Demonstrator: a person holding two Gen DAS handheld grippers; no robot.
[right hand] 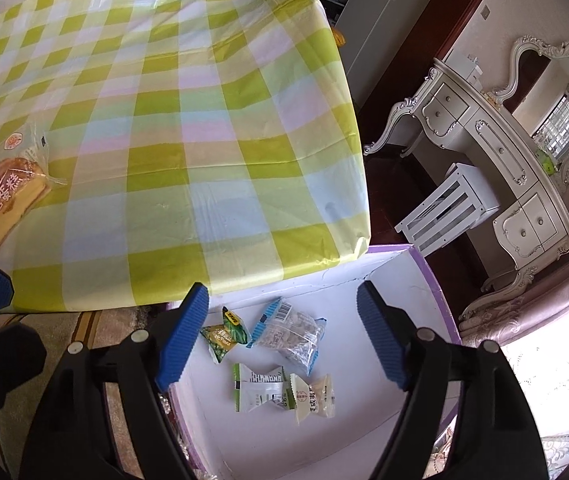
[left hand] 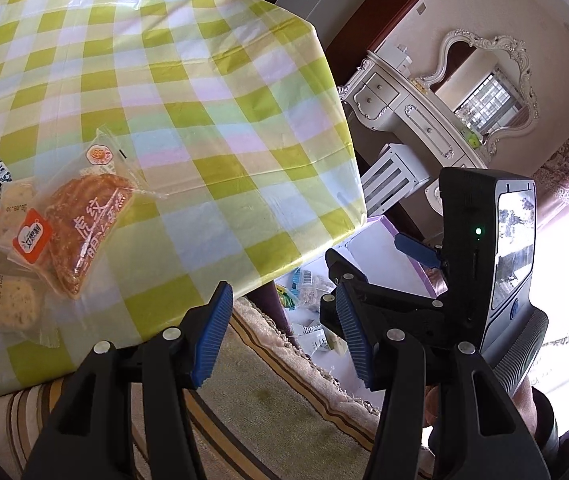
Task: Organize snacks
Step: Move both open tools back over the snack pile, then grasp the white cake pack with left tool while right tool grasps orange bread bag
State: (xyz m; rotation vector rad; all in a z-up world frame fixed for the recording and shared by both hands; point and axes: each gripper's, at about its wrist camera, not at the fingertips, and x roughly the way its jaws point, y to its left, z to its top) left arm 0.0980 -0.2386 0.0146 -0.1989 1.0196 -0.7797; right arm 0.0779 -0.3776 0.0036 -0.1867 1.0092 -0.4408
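crinkly clear plastic wraps the brown sandwich cake (left hand: 84, 232) lying on the green checked tablecloth (left hand: 204, 120); light, soft, slippery, best pinched at a sealed edge. left gripper (left hand: 284, 340) and right gripper (right hand: 284, 340) stand open, empty.

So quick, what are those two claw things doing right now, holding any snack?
Left gripper: open, nothing between its pads.
Right gripper: open and empty, above the snack packets in the white box.
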